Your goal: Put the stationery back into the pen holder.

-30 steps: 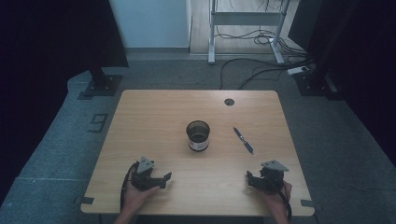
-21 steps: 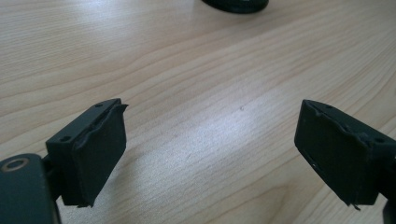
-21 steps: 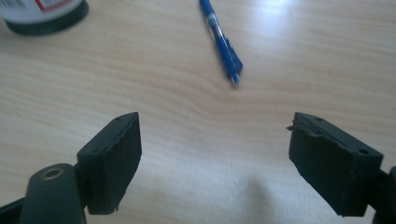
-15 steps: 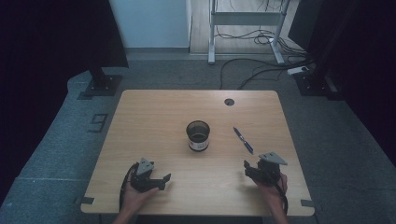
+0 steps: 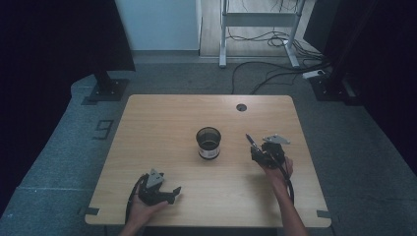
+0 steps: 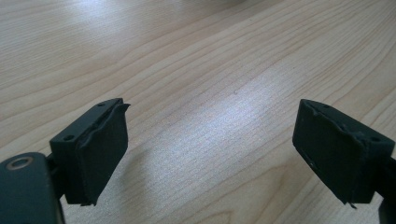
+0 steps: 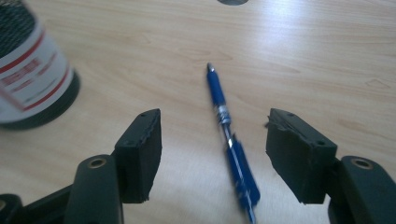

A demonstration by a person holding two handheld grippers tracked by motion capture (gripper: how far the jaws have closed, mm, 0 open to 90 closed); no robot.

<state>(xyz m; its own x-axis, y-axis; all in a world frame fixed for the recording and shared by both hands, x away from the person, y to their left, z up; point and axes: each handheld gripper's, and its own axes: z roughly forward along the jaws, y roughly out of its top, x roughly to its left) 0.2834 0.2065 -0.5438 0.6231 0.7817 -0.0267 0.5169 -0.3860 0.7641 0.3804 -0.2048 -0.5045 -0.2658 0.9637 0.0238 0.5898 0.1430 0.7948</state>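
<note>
A blue pen lies on the wooden table, right of a black mesh cup with a white, red-striped label. My right gripper hovers just over the pen's near end. In the right gripper view the pen lies between the pads of that gripper, which are apart and do not touch it; its jaws have just been closing. The cup stands to their left. My left gripper rests near the front left edge, open over bare wood, its jaws also narrowing, nothing between them.
A round cable hole sits at the table's far side. Beyond the table are a white desk frame, floor cables and a black stand base. The table's front edge lies just behind both hands.
My right gripper has risen and moved forward from the front right edge to the pen, its jaws narrower. The left hand has stayed put with its jaws slightly closer.
</note>
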